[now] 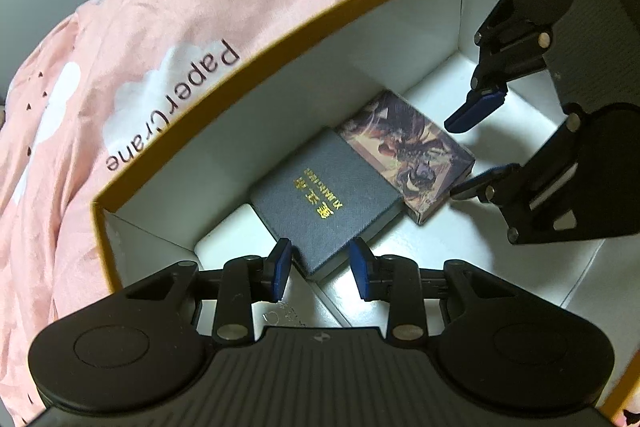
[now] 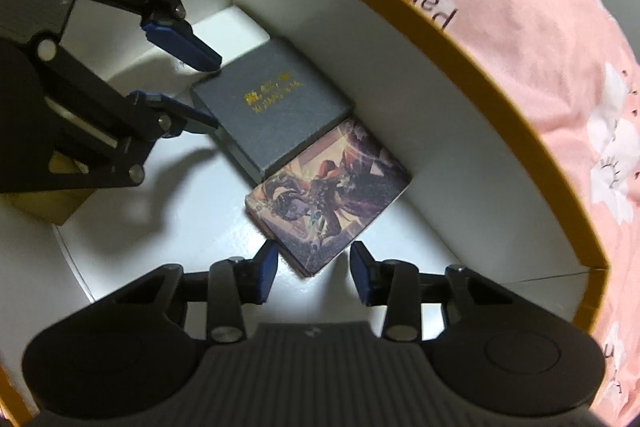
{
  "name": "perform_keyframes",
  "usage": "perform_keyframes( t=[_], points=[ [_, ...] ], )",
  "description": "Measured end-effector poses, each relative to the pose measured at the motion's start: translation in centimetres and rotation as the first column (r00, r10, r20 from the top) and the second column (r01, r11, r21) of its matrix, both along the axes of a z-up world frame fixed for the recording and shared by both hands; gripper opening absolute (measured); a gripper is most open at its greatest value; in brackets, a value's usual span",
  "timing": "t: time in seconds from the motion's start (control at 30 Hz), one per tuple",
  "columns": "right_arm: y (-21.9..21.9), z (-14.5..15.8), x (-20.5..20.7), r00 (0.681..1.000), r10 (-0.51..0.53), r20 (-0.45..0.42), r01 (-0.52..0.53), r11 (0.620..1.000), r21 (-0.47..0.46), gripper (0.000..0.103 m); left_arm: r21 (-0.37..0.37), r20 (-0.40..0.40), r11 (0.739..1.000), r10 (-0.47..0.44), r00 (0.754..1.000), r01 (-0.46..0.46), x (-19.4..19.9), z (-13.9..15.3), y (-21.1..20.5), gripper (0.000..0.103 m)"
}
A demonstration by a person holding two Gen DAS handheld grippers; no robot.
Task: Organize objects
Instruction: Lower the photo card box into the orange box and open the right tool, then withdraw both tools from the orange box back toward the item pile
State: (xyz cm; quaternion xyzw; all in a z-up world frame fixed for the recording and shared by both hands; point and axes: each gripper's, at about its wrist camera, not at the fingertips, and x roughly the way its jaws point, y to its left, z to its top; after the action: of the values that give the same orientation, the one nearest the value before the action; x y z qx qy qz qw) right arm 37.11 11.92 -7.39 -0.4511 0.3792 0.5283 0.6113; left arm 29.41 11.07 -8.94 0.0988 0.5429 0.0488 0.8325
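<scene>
A large box with a mustard rim [image 1: 280, 27] and white inside lies on pink bedding. In it a grey box with gold lettering [image 1: 324, 203] [image 2: 272, 107] lies flat beside a small box with colourful artwork [image 1: 408, 155] [image 2: 328, 199]. My left gripper [image 1: 320, 273] [image 2: 206, 95] is open, its fingers astride the near end of the grey box, not closed on it. My right gripper [image 2: 312, 275] [image 1: 460, 159] is open, its fingers astride the near corner of the artwork box.
Pink bedding with white flowers and "Paper Crane" print [image 1: 172, 99] [image 2: 520, 27] surrounds the box. A tan, gold-coloured object [image 2: 52, 207] sits behind the left gripper by the box floor. The white box floor [image 2: 160, 227] lies around the two small boxes.
</scene>
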Motion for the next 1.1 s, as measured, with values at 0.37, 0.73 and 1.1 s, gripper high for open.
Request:
perform_keyframes(
  t=[0.37,0.73,1.1],
  points=[
    [-7.4,8.9,-4.3,0.985,-0.152,-0.082,0.169,0.949,0.265,0.055,-0.075,0.317,0.997,0.018,0.948,0.006,-7.8,8.9,-0.4,0.039],
    [-17.6,10.8,-13.6,0.887,-0.370,-0.276,0.460,0.756,0.465,0.062,-0.313,0.423,0.946,0.218,0.879,-0.084,-18.1,12.8,-3.0,0.047],
    [-21.2,4.0,-20.6,0.796,-0.427,-0.429,0.526,0.839,0.141,0.054,-0.366,0.019,0.892,0.293,0.956,-0.266,-23.4,4.6,-5.9,0.047]
  ],
)
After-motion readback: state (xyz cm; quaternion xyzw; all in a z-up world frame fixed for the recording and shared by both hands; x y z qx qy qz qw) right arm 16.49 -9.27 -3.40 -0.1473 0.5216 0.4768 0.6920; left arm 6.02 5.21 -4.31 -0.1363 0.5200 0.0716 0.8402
